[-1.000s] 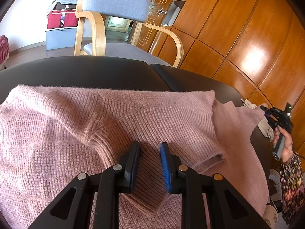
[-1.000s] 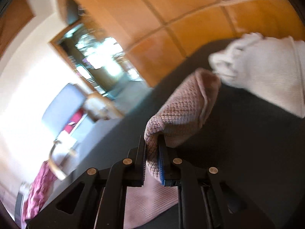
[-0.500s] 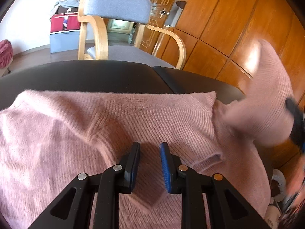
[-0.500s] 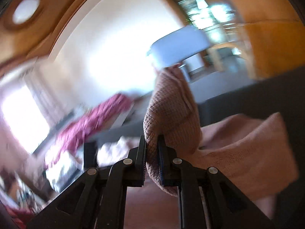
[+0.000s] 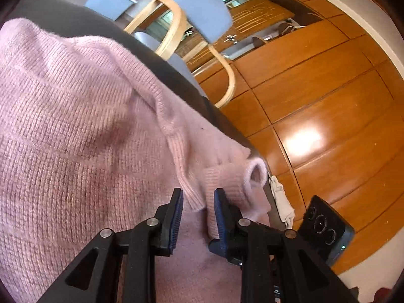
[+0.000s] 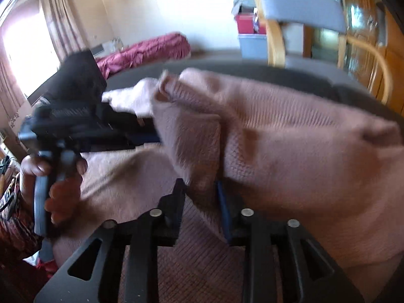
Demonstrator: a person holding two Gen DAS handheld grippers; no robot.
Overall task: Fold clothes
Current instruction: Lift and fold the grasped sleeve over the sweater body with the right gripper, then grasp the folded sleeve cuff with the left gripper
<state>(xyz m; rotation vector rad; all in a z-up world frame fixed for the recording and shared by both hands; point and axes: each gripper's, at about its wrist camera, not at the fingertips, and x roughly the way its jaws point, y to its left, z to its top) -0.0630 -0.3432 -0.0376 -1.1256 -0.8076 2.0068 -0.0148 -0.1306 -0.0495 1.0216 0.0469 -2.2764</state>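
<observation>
Sleeve [image 6: 192, 136] is lying across the sweater [image 5: 75, 126], pinched by the right hand-held gripper [image 6: 200, 197]; the left hand-held gripper [image 5: 197, 202], spread, is straddling the cuff [image 5: 252, 174].

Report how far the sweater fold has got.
Done: the pink sweater lies spread on the dark table, and one sleeve has been brought over the body. In hand: the right claw has sleeve fabric between its fingers, though blur hides whether it grips. The left claw is open around a ribbed edge. Left: laying that sleeve flat, then folding the rest of the body.
</observation>
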